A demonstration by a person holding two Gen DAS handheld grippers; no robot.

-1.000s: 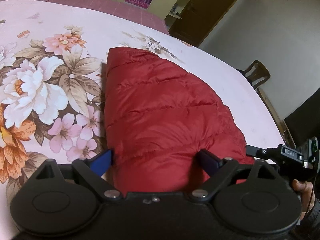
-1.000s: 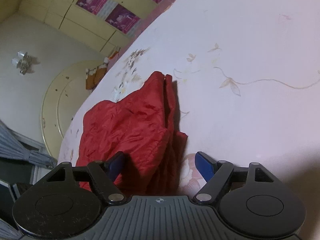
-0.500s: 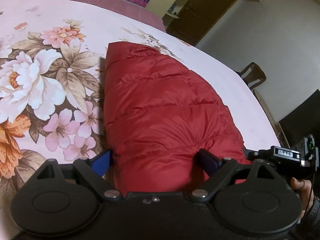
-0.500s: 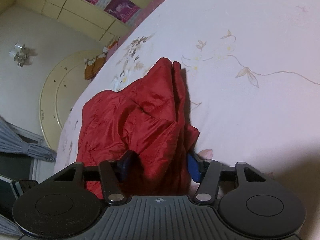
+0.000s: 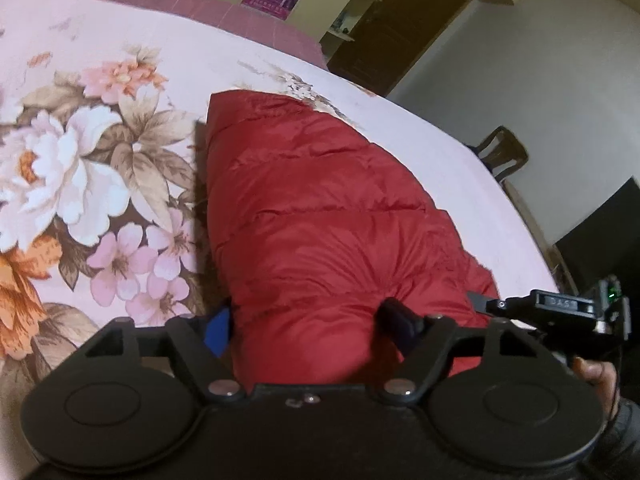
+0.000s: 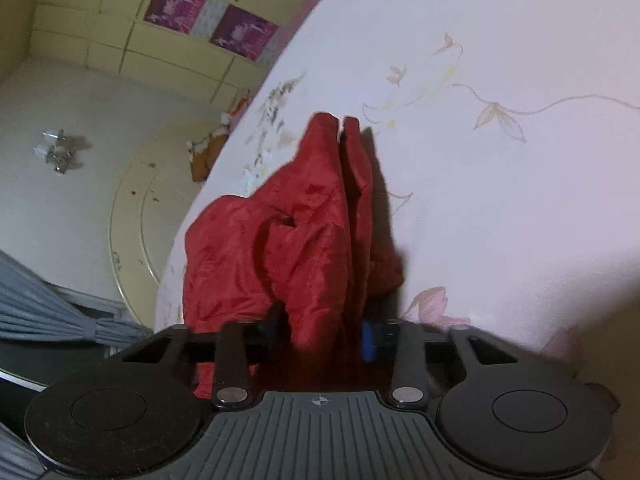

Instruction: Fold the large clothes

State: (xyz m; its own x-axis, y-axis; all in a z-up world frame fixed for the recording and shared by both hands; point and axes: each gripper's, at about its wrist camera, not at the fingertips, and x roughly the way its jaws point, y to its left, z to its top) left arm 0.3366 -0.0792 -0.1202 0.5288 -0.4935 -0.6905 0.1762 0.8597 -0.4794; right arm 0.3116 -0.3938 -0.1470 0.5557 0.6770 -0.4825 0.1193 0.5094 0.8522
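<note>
A red quilted puffer jacket (image 5: 320, 216) lies folded lengthwise on the floral bedsheet (image 5: 80, 168). My left gripper (image 5: 308, 320) straddles its near end, fingers wide apart on either side of the bulging fabric, not clamped. In the right wrist view the jacket (image 6: 304, 232) is bunched and creased, and my right gripper (image 6: 324, 328) has closed its blue pads on a thick fold at the near edge. The right gripper's body also shows in the left wrist view (image 5: 568, 312), at the jacket's right side.
The pink sheet (image 6: 500, 160) spreads wide around the jacket. A wooden chair (image 5: 500, 152) and a dark door (image 5: 400, 32) stand beyond the bed's far right edge. A yellow wardrobe with purple posters (image 6: 208, 20) lines the wall.
My right gripper has closed from wide open onto the jacket's fold and moved in on it. My left gripper's fingers have narrowed slightly around the jacket's end.
</note>
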